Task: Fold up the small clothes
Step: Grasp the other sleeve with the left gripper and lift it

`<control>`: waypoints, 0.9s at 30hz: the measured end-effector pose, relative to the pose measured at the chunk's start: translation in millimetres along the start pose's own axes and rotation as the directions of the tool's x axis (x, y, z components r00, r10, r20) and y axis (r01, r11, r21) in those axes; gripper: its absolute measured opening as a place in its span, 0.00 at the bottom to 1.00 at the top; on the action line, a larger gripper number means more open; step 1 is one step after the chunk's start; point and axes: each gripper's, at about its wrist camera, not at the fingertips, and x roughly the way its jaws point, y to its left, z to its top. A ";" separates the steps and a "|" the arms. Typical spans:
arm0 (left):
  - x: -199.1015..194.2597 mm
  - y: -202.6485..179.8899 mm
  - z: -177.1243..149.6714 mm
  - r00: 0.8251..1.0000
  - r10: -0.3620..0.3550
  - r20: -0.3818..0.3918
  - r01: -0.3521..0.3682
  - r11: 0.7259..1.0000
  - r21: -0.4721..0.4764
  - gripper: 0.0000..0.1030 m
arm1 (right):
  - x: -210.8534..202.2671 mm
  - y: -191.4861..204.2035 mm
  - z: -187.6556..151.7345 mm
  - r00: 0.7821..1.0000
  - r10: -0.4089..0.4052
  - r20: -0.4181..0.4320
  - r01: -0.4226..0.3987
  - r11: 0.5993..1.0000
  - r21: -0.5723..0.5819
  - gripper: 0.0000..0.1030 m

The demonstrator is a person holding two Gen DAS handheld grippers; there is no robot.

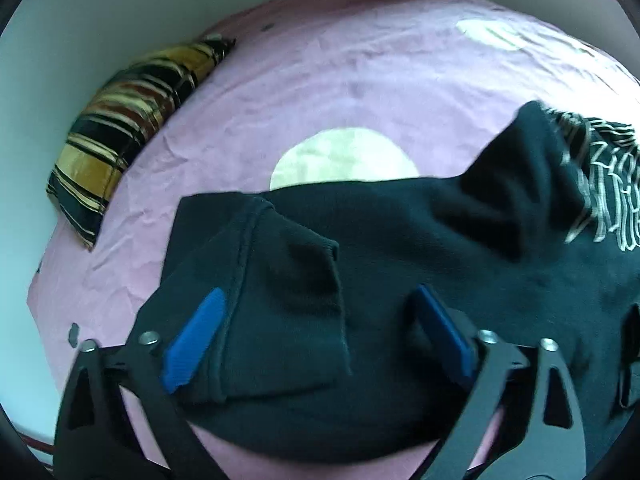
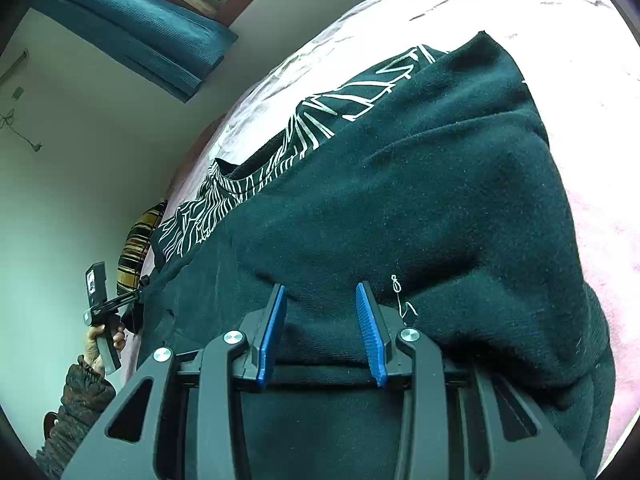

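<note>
A black T-shirt (image 1: 400, 232) with a white line print lies on a pink bed sheet (image 1: 280, 100). In the left wrist view its sleeve (image 1: 288, 312) is folded over the body, between the blue fingers (image 1: 196, 340) of my left gripper (image 1: 316, 300), which is open wide just above the cloth. In the right wrist view the shirt (image 2: 420, 184) is bunched in folds; my right gripper (image 2: 322, 292) is open, its blue pads (image 2: 370, 332) pressed against the fabric edge. The left gripper also shows in the right wrist view (image 2: 100, 304), held in a hand.
A striped black-and-gold pillow (image 1: 132, 120) lies against the white wall at the bed's far left. The sheet has pale round patches (image 1: 344, 160). A teal blind (image 2: 132, 28) hangs below a window at the upper left of the right wrist view.
</note>
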 end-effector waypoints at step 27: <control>-90.5 20.8 0.7 0.966 -0.186 0.178 0.179 0.982 0.055 0.09 | -3.4 1.4 -5.8 0.999 0.006 0.043 -0.006 1.000 0.002 0.36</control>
